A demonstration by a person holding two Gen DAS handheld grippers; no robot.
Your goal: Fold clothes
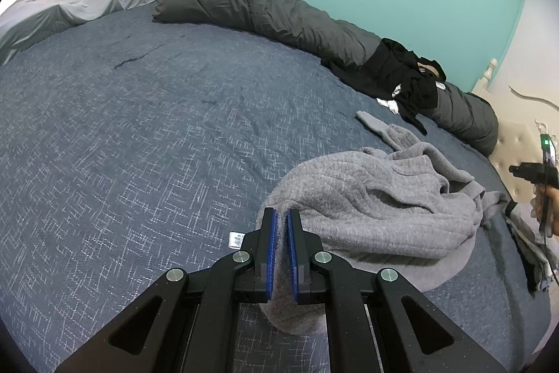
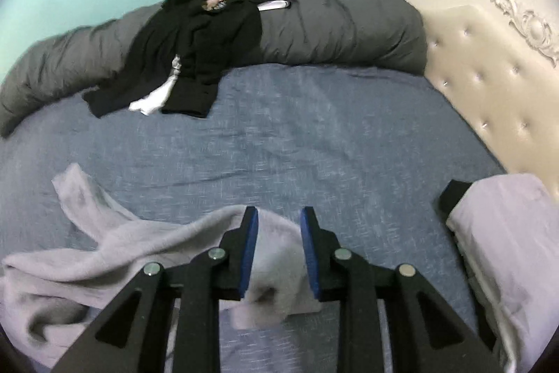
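Observation:
A grey knit sweater (image 1: 377,198) lies crumpled on the blue bedspread (image 1: 122,145). My left gripper (image 1: 281,217) is shut on a fold at its near edge, and the fabric hangs down between the blue pads. In the right wrist view the same sweater (image 2: 139,240) spreads to the left, one sleeve trailing toward the back. My right gripper (image 2: 279,215) has its jaws partly apart over a bunched part of the sweater. That cloth sits between the pads and looks loose and blurred, not pinched.
A rolled dark grey duvet (image 2: 332,30) runs along the teal wall with black clothes (image 2: 195,41) heaped on it. A padded white headboard (image 2: 489,76) closes the right side, with a pale folded garment (image 2: 506,233) before it. Grey pillows (image 1: 70,6) lie far left. A hand (image 1: 545,208) shows at the right edge.

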